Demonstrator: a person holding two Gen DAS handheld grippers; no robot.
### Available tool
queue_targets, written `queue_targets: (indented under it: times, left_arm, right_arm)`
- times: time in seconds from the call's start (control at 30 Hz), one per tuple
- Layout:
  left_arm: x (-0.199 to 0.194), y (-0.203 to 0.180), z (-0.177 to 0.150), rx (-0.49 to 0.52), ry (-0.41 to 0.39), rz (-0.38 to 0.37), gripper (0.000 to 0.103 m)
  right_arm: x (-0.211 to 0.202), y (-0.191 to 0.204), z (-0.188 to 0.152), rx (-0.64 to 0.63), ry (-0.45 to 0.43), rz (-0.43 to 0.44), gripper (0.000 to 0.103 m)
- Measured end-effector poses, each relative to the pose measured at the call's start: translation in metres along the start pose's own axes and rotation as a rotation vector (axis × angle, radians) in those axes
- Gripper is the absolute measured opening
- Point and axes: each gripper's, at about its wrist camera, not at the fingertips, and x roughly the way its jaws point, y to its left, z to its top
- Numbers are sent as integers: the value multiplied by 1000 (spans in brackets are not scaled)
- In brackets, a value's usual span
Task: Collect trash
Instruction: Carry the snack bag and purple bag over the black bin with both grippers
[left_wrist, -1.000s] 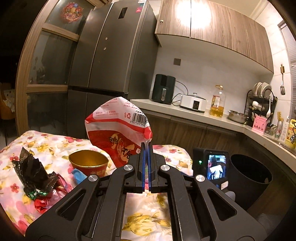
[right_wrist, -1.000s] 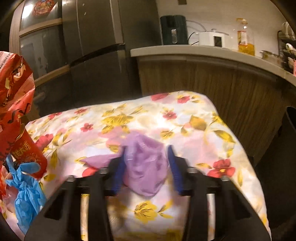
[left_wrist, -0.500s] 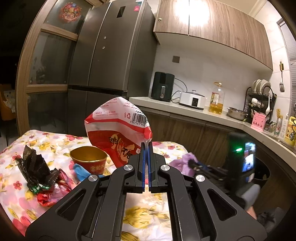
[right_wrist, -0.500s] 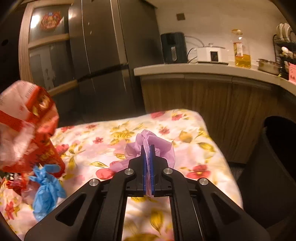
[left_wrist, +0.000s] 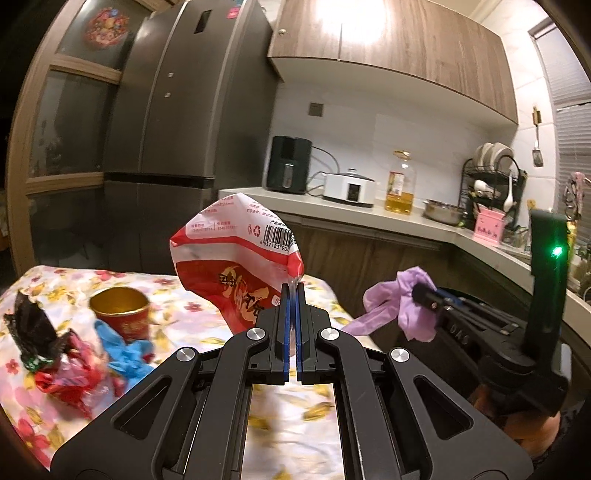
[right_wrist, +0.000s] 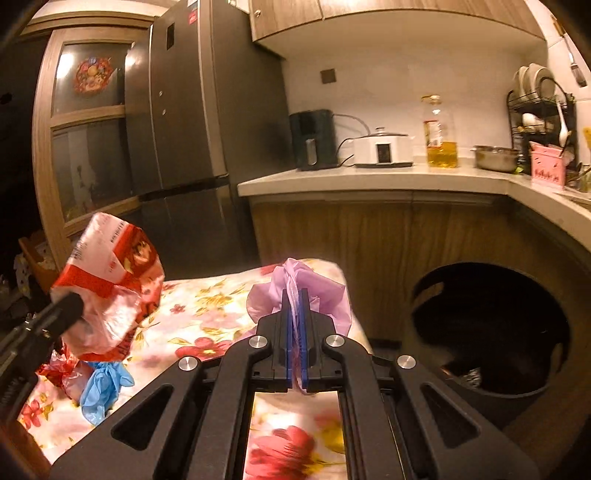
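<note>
A: Change? R gripper (right_wrist: 294, 325) was open around the purple bag (right_wrist: 295, 295) on the table (right_wrist: 207, 314); now clamped on it, lifted, bin (right_wrist: 491, 332) lower right of frame.
B: So pickup done, drop is next, I'd say. L gripper (left_wrist: 293, 325)?
A: Pinching red snack bag (left_wrist: 236, 266) mid-frame, as before. Cup (left_wrist: 120, 312), glove (left_wrist: 125, 350) remain lower left.
B: Text?
A: Barcode, "6 957583 90…" partly legible.

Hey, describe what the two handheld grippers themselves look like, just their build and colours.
Both match: the left gripper and right gripper have matte black angular linkage arms with cut-out slots, silver round pivot bolts, and slim black fingers faced with blue pads. The right gripper's upright black mount carries a green indicator light.
</note>
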Motion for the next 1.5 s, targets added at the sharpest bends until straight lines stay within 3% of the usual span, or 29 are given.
queue_targets:
  times: [0.47, 0.87, 1.5]
  left_arm:
    - [16, -94, 8, 82, -14, -149, 1]
    - [41, -161, 13, 127, -22, -268, 1]
    - [79, -203, -3, 154, 40, -359, 1]
  right_arm:
    - [-47, -79, 16, 57, -89, -146, 4]
    - [-62, -129, 21, 105, -115, -238, 4]
    - [-60, -157, 19, 155, -116, -281, 4]
